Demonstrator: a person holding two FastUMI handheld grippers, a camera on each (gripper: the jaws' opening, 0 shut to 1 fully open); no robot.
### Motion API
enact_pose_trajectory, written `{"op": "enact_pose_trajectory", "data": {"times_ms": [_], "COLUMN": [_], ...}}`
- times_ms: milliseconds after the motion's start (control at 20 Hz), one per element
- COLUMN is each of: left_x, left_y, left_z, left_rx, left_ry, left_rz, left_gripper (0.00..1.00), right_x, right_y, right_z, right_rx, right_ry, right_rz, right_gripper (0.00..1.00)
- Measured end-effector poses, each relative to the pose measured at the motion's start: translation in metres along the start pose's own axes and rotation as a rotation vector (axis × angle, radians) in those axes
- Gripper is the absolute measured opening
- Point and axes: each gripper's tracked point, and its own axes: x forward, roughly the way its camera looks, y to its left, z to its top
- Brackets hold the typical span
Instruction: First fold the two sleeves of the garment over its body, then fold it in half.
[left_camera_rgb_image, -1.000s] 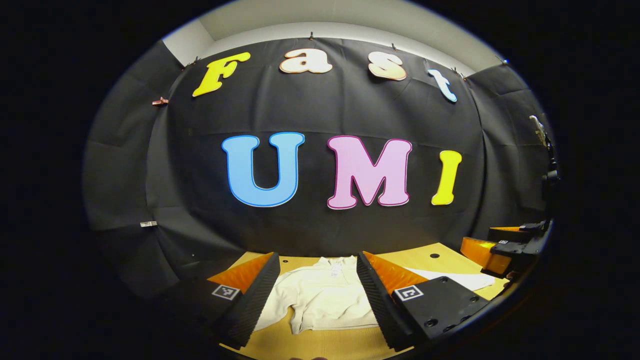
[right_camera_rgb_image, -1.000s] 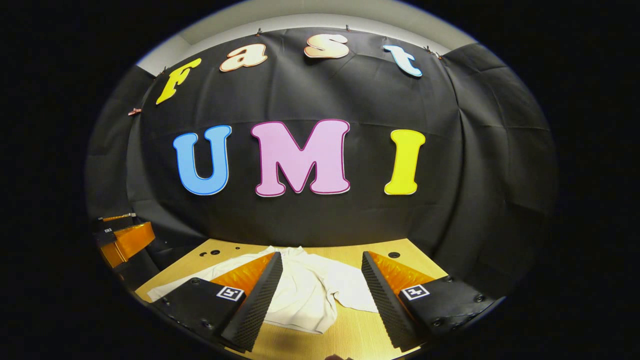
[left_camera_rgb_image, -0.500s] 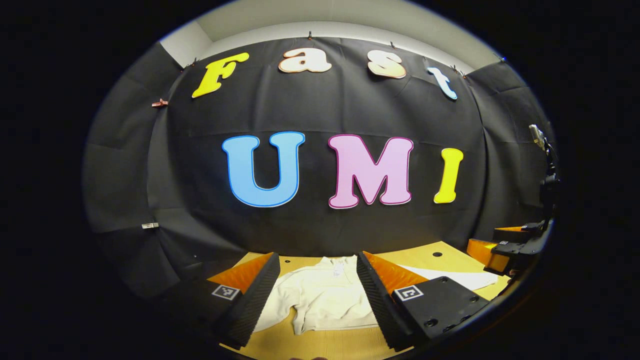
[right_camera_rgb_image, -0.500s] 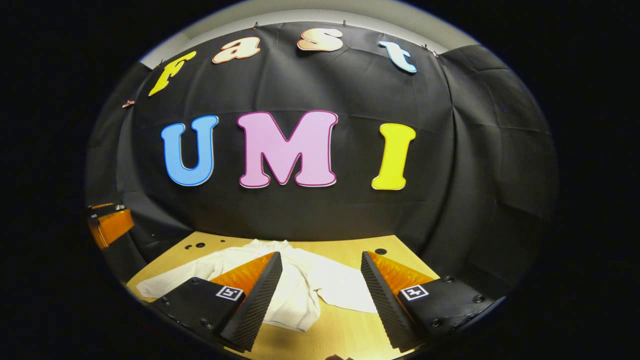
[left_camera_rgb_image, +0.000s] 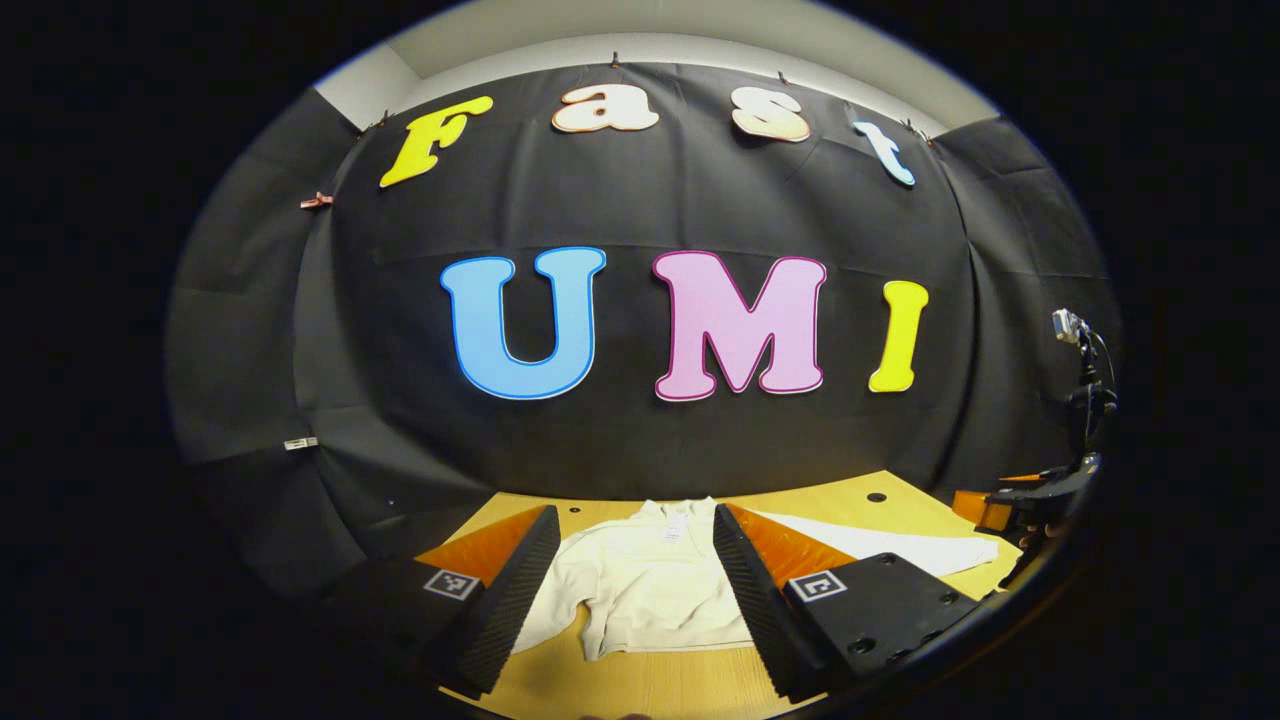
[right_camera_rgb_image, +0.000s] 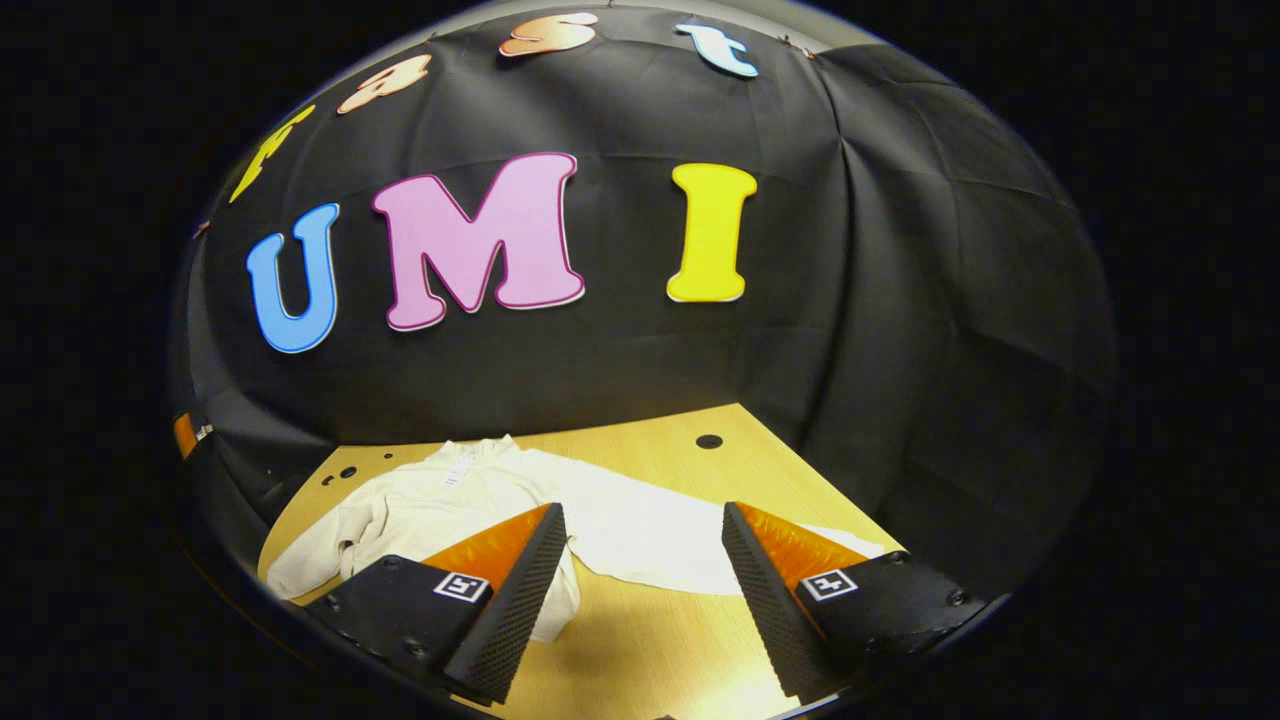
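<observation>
Both grippers' fingers released, left gripper, right gripper, white garment on table

I am in a recording booth. Black cloth walls close around my wooden table. A camera on a stand stands at the side.
</observation>
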Motion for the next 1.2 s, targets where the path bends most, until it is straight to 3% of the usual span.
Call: {"op": "enact_pose_trajectory", "data": {"times_ms": [450, 650, 1000, 1200], "left_x": [0.010, 0.021, 0.034, 0.043], "left_y": [0.003, 0.006, 0.015, 0.021], "left_z": [-0.017, -0.022, -0.045, -0.052], "left_rx": [0.007, 0.032, 0.018, 0.049], "left_ry": [0.057, 0.077, 0.157, 0.187], "left_rz": [0.040, 0.054, 0.117, 0.134], "left_gripper": [0.96, 0.96, 0.96, 0.95], "right_x": [0.050, 0.073, 0.099, 0.116], "right_y": [-0.101, -0.136, -0.209, -0.241], "right_z": [-0.043, -0.068, -0.122, -0.155], "right_rx": [0.046, 0.114, 0.102, 0.215], "right_ry": [0.133, 0.203, 0.344, 0.426], "right_rz": [-0.199, -0.247, -0.363, -0.429], "right_gripper": [0.96, 0.97, 0.98, 0.98]}}
